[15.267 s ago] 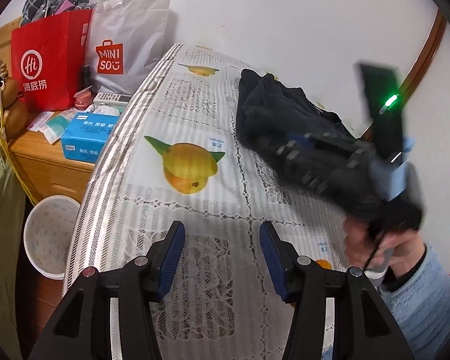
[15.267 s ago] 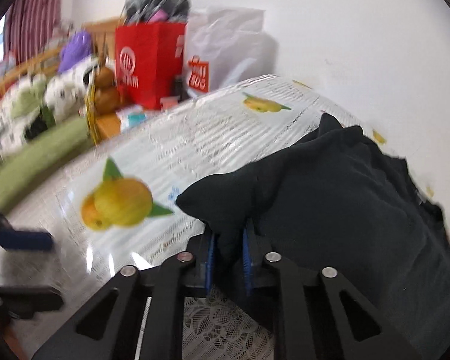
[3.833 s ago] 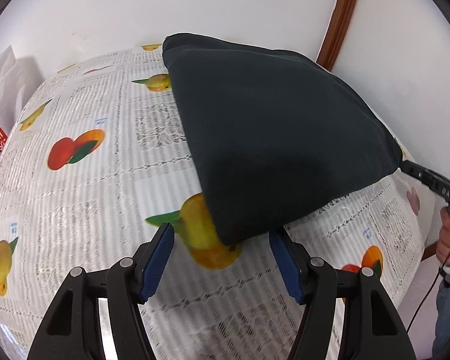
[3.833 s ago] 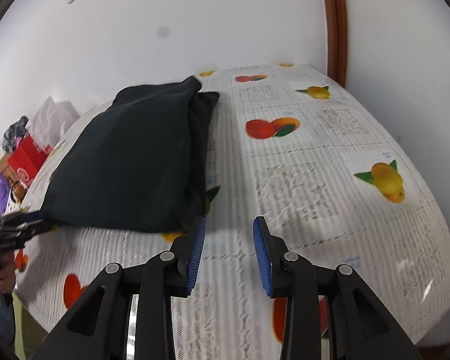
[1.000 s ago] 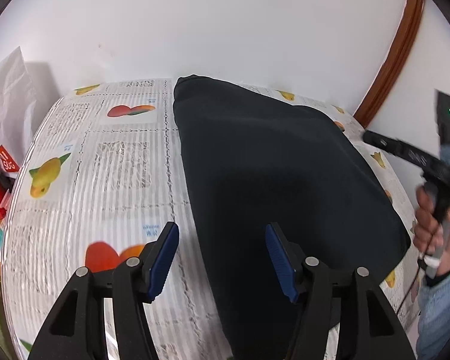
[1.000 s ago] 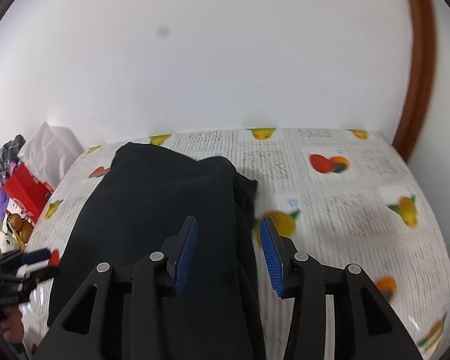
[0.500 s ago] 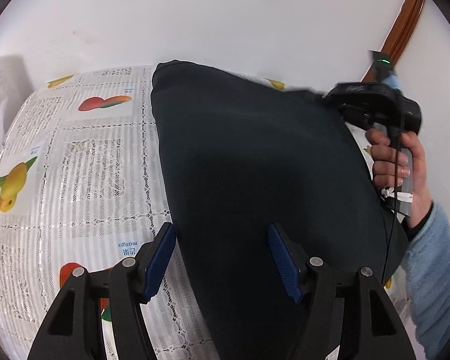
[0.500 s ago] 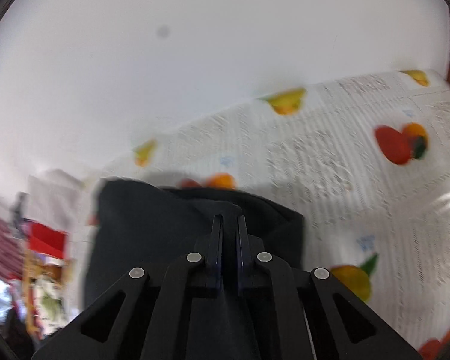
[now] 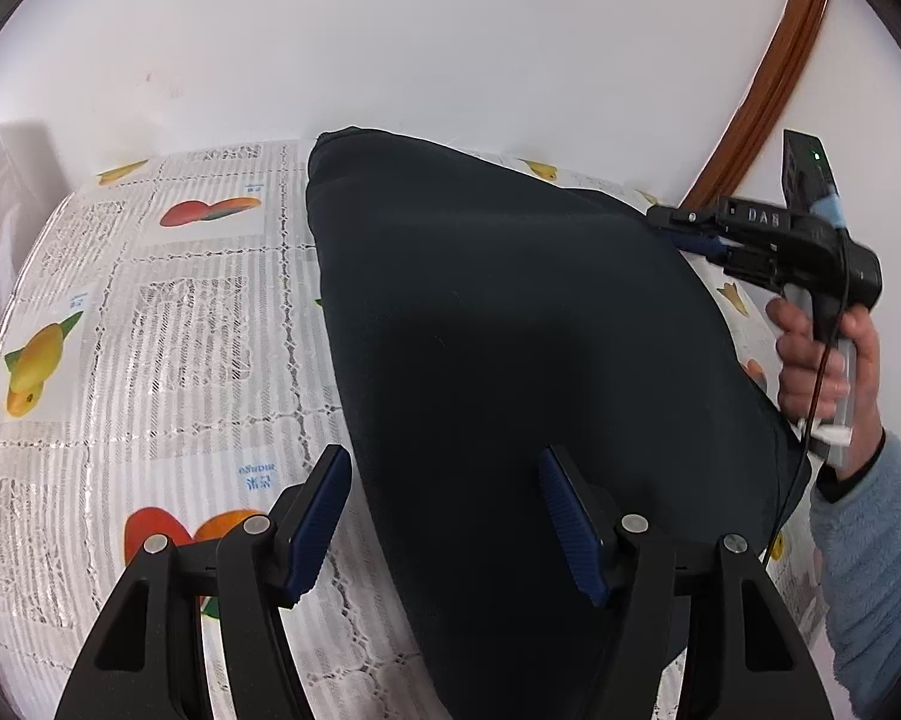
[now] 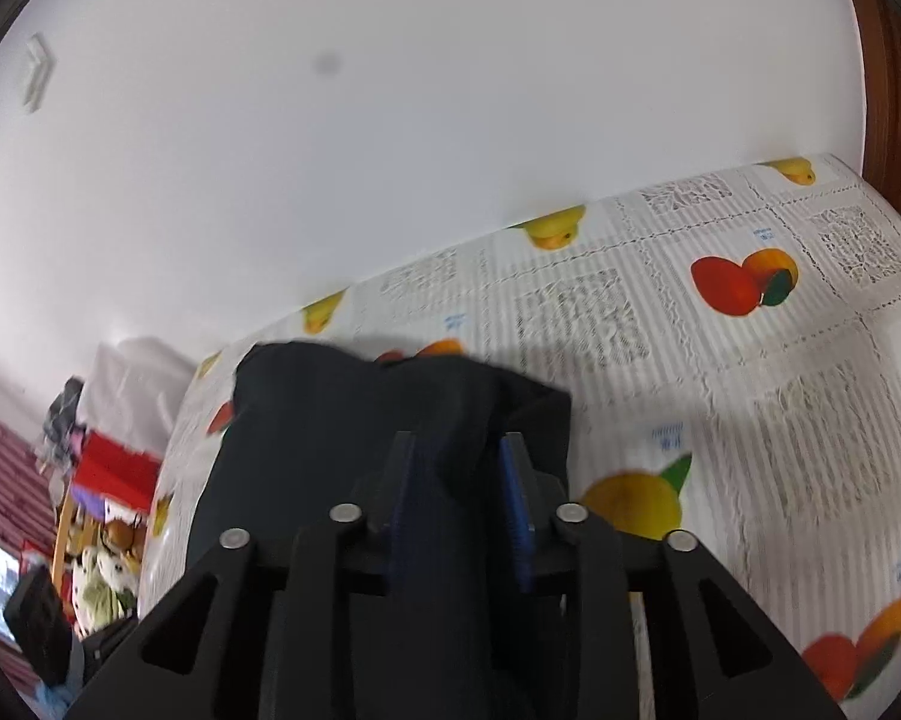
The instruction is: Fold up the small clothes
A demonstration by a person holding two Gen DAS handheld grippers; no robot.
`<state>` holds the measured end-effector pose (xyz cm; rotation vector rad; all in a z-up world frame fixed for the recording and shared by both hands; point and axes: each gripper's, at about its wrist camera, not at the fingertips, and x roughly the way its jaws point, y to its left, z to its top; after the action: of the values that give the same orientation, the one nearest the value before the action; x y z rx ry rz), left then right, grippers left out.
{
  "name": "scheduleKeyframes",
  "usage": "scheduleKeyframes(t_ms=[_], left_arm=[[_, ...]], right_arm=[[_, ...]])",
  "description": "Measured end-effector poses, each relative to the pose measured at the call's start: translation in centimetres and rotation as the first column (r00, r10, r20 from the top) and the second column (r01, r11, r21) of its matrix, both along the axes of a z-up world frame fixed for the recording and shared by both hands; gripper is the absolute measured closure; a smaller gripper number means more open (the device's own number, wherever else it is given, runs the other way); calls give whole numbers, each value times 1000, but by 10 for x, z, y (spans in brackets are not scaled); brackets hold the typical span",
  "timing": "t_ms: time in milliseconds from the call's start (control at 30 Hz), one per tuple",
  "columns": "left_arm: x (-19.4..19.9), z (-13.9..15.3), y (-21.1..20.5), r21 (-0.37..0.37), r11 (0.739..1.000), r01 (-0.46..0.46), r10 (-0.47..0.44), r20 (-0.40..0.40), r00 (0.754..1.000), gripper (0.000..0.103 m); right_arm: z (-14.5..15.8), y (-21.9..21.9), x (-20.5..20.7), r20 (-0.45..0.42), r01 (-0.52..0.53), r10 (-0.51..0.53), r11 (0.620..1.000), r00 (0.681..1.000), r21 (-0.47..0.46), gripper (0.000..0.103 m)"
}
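A dark, nearly black garment lies spread flat on the fruit-print tablecloth. My left gripper is open and empty, its jaws straddling the garment's near left edge. My right gripper is at the garment's far right corner; in the right wrist view its jaws stand partly apart with dark cloth between the pads. The pads do not look clamped on it.
The table stands against a white wall, with a brown door frame at the right. A red bag, a white bag and stuffed toys sit beyond the table's left end.
My right gripper was shut on the far corner half a second ago; its jaws have parted. It moved right and outward along the garment's far edge. My left gripper stayed open.
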<state>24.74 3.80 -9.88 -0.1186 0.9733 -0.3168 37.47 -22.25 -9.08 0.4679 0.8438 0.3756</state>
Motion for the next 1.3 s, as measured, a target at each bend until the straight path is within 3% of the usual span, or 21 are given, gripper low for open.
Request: scheduleKeyframes(t_ms=[67,100,133,233,267,333,500,567,667,833,933,1167,1300], left_arm=[[1,-2,-3,40,999,-4,3,0,1000,37],[6,-5,-5,56,998,-9,9,-3,1000,37],[7,-5,-6,61,998,-18,18,-10,1000,37],[3,-3,-6,59,998,-27,28,-14,999,37],[2,-2,-6,67,997,-26,27,-13,1000,37],[0,-1,-6,79,996,-29,30,-10,1000,37],[-6,2,-5,86,996,-34,34,3,999,38],[-7,3,-5,87,996,-33,33,7,999,39],[-9,4,-6,94,995,-36,35,14,999,39],[-12,4,-7,86,995,-47,46,13,999,39],[-18,5,-5,80,996,-45,44,15,999,39],[-42,7,4,89,995,-34,33,16,999,39],[-63,3,9,84,996,-34,33,8,999,39]], right_arm=[[-7,8,-1,-9,-23,23,999,1000,-45,71],[-12,12,1,-22,-35,34,997,999,-70,92],[-15,13,2,-20,-47,46,996,999,-73,99],[-10,-5,-9,99,0,-1,1000,995,10,100],[-13,-5,-7,81,5,-6,1000,997,8,100],[-18,2,-5,21,14,-13,999,1000,-41,99],[4,11,-34,86,60,-43,978,995,-201,95],[12,12,-51,109,70,-46,972,993,-225,95],[17,16,-75,126,37,-7,970,992,-239,84],[5,20,-109,119,23,15,951,993,-309,80],[-8,15,-123,84,60,-31,925,996,-374,80],[-20,-29,-168,50,115,-105,942,993,-315,80],[-23,-44,-193,47,125,-116,943,992,-309,68]])
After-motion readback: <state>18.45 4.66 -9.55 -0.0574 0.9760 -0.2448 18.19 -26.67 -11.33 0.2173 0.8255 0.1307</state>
